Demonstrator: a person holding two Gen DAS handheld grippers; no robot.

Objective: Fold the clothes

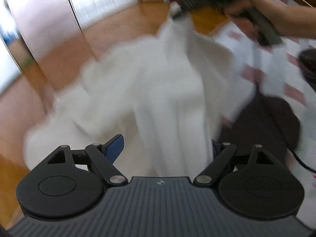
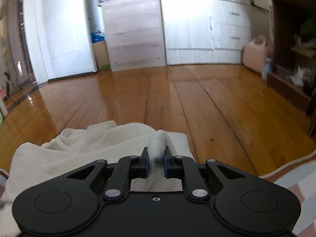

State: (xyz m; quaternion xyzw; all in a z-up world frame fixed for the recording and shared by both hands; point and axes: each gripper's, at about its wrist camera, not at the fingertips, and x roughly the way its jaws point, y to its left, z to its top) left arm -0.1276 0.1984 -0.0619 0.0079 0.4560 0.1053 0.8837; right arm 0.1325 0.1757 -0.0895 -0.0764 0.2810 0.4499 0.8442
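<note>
— What are my right tongs (image 2: 156,163) gripping?
— A bunched fold of the white garment (image 2: 83,150), which lies partly on the wooden floor (image 2: 177,98).
— And my left tongs (image 1: 165,148)?
— Spread wide over the cloth, which hangs between them, unpinched.

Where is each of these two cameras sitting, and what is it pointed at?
Left wrist: on the left gripper, jaws wide, looking down at the white garment; a hand with the right gripper shows.
Right wrist: on the right gripper, pinching a fold of the garment, facing the wooden floor and white drawers.
Shared: garment, floor, right gripper.
</note>
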